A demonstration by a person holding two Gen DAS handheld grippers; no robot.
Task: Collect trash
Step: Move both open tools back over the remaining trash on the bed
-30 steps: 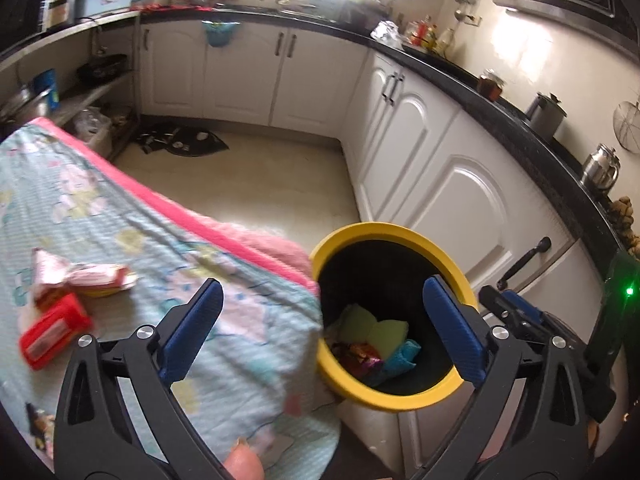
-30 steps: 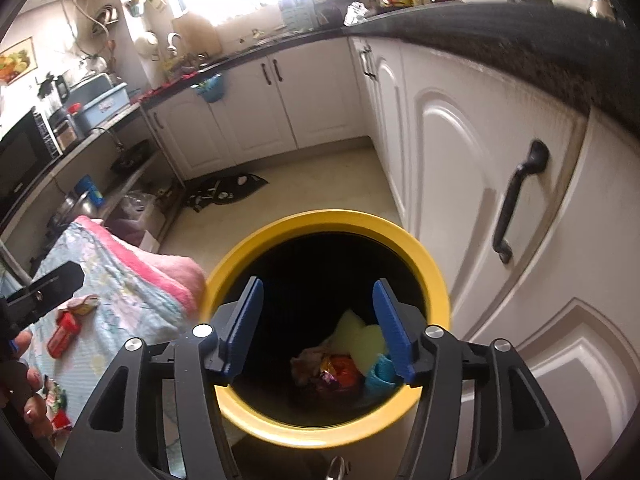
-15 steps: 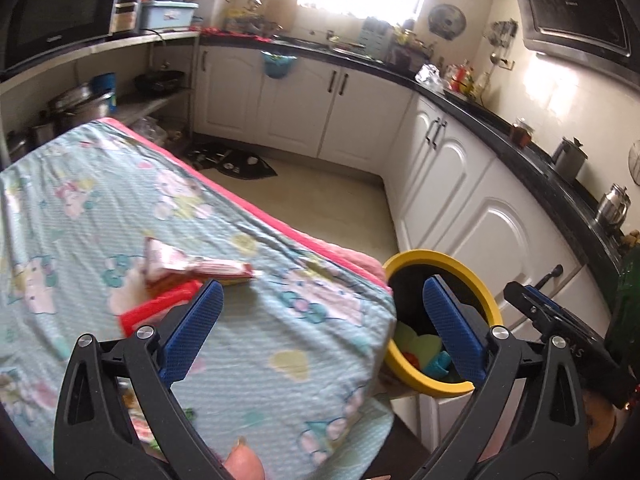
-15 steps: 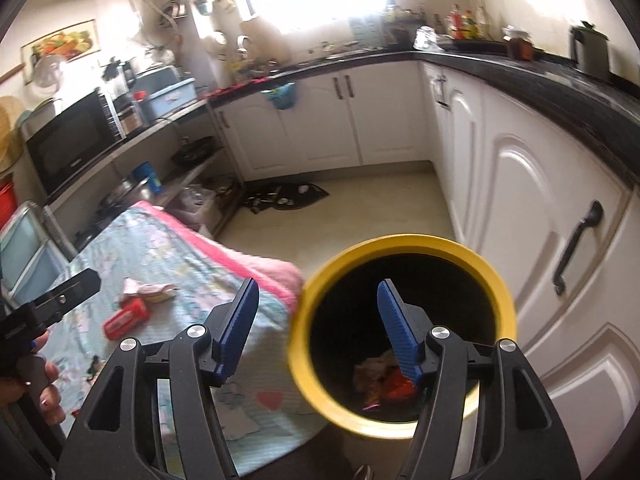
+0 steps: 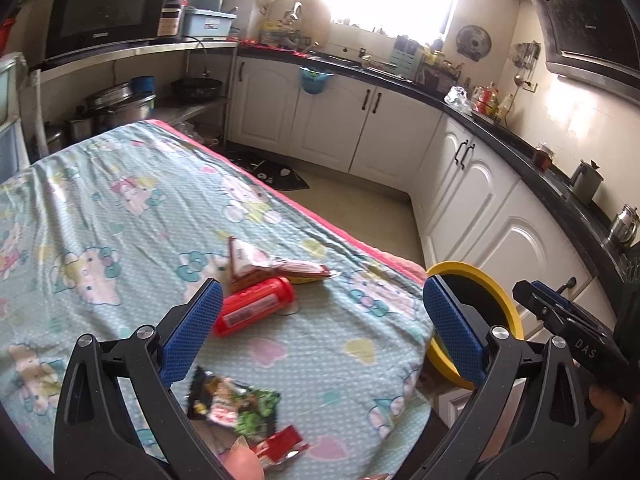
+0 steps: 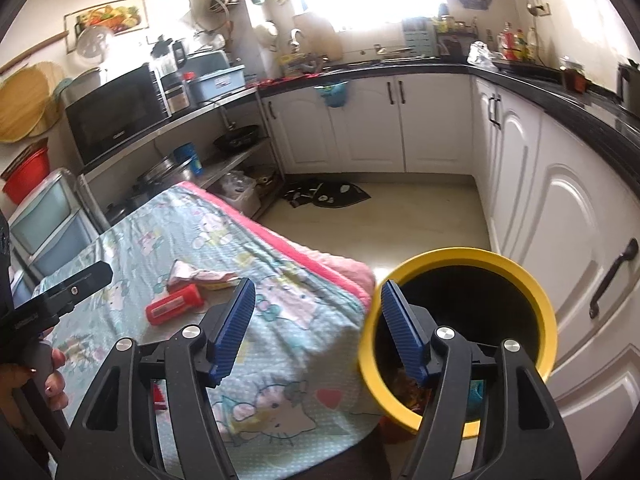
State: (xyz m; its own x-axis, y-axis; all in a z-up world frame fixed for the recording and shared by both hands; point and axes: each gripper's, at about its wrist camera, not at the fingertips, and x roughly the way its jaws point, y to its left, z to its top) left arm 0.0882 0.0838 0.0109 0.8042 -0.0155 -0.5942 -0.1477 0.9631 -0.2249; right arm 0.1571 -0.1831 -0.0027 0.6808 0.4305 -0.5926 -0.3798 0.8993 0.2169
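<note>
A yellow-rimmed bin [image 6: 532, 288] with wrappers at its bottom stands by the table's right edge, also seen as the bin [image 5: 502, 300] behind my left gripper's right finger. On the cartoon-print cloth [image 5: 120, 208] lie a red bottle [image 5: 254, 312], a pink-white wrapper [image 5: 272, 266], a dark green wrapper [image 5: 236, 400] and a small red wrapper [image 5: 282, 442]. My left gripper [image 5: 320, 332] hovers open and empty above the cloth. My right gripper [image 6: 318, 332] is empty with jaws opening, over the cloth's edge beside the bin. The red bottle [image 6: 174, 304] and pink wrapper [image 6: 198, 274] lie to its left.
White cabinets [image 6: 568, 216] under a black counter [image 5: 520, 148] run along the right and back. A shelf rack with a microwave [image 5: 104, 12] and pots [image 5: 120, 106] stands behind the table. A dark mat [image 6: 328, 194] lies on the floor. A person's hand [image 6: 50, 376] holds the left gripper.
Both grippers swung left and lifted away from the bin toward the table. The bin slid to the right in both views, and the wrappers and bottle came into view. The right jaws widened slightly.
</note>
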